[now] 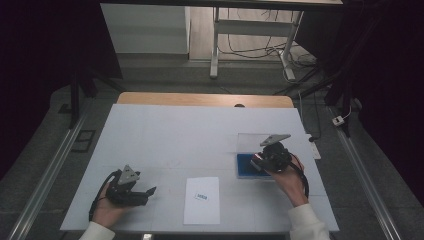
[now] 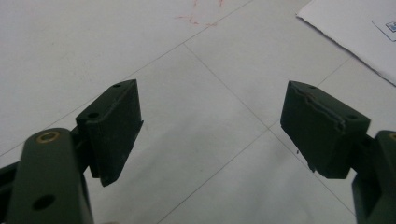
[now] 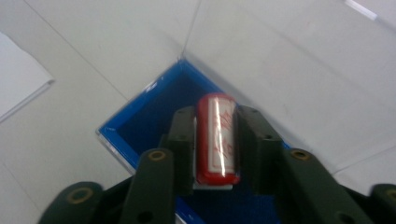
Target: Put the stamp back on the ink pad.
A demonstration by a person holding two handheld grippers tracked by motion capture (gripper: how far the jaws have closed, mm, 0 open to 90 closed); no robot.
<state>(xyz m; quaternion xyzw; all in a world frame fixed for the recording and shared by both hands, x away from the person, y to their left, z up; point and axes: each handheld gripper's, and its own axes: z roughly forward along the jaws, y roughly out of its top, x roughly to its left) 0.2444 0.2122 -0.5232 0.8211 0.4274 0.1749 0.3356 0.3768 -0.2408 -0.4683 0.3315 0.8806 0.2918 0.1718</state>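
A red stamp (image 3: 217,140) with a white base stands between the jaws of my right gripper (image 3: 215,114), over a blue ink-pad box (image 3: 140,126). The pads sit close at both its sides, with a thin pale line along the left one, and do not seem to press. From above, the right gripper (image 1: 259,161) points left over the blue box (image 1: 244,169) at the table's right. My left gripper (image 1: 150,192) rests at the front left, jaws wide apart, and the left gripper (image 2: 210,121) has nothing between its jaws.
A white sheet of paper (image 1: 202,200) with a small blue mark lies at the front middle; its corner (image 2: 355,28) shows beyond the left jaws. A clear lid (image 1: 250,142) lies open behind the blue box. The table (image 1: 175,135) is covered in white.
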